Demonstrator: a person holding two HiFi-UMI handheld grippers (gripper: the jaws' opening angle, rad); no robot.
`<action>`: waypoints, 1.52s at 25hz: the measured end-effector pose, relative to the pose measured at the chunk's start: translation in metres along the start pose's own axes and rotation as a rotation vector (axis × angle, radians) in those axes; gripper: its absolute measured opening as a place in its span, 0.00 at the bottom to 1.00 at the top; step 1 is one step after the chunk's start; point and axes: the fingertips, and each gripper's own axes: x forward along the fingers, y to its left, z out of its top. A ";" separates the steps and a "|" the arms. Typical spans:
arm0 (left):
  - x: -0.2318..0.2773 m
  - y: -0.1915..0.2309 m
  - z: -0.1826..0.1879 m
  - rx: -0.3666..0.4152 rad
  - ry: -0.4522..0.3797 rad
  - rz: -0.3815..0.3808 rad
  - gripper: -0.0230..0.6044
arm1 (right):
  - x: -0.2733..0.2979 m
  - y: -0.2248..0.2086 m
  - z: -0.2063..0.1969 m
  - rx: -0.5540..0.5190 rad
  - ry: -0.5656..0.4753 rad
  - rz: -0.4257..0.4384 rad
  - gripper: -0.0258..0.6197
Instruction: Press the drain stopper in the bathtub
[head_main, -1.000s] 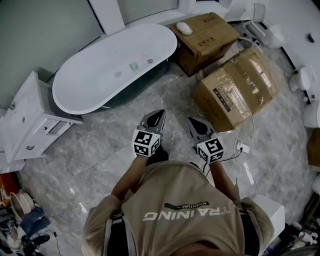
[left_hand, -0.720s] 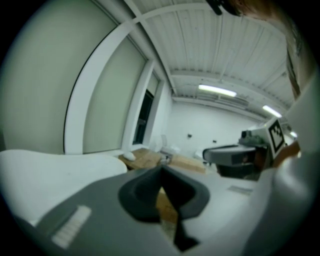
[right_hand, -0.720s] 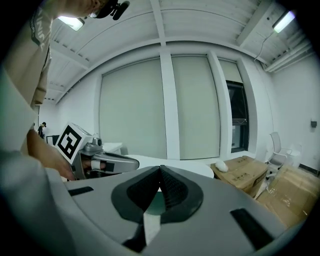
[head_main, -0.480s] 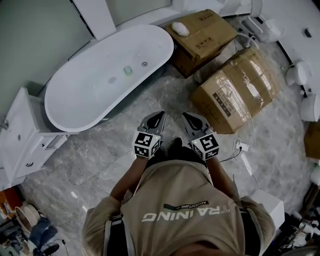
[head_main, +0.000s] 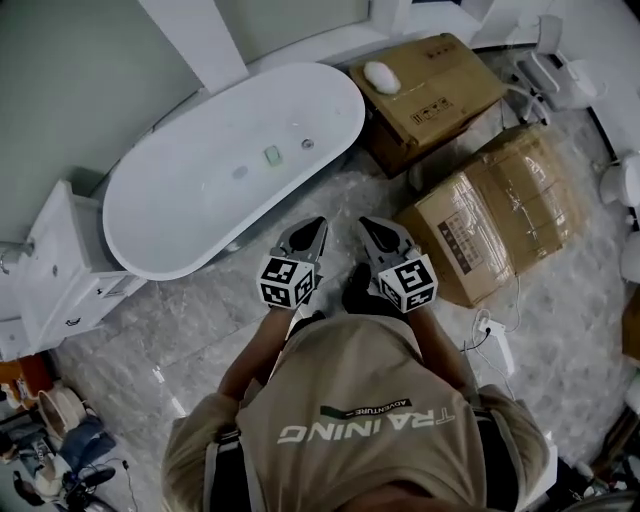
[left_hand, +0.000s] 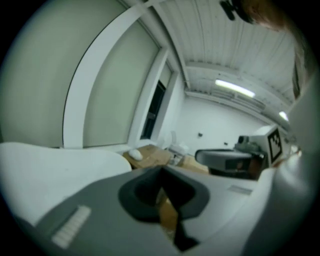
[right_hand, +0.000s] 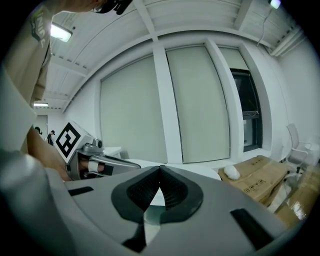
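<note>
A white oval bathtub stands ahead and to the left in the head view. On its floor lie a round drain stopper, a pale green square and a second round fitting. My left gripper and right gripper are held side by side over the marble floor, short of the tub's near rim. Both are shut with nothing between the jaws. In the right gripper view the tub's rim shows past the jaw tips and the left gripper sits at the left.
Two large cardboard boxes stand to the right of the tub, a white lump resting on the far one. A white cabinet stands left of the tub. A cable and white plug lie on the floor.
I have stepped closer to the tub. Both grippers moved forward toward its rim, staying shut and side by side.
</note>
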 end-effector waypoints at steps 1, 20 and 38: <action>0.011 0.004 0.009 -0.013 -0.006 0.008 0.04 | 0.006 -0.013 0.006 0.001 -0.007 0.013 0.05; 0.118 0.058 0.070 0.169 0.020 0.138 0.04 | 0.096 -0.133 0.021 0.029 0.029 0.139 0.05; 0.192 0.221 0.144 0.078 -0.063 0.188 0.04 | 0.247 -0.208 0.070 -0.049 0.115 0.088 0.05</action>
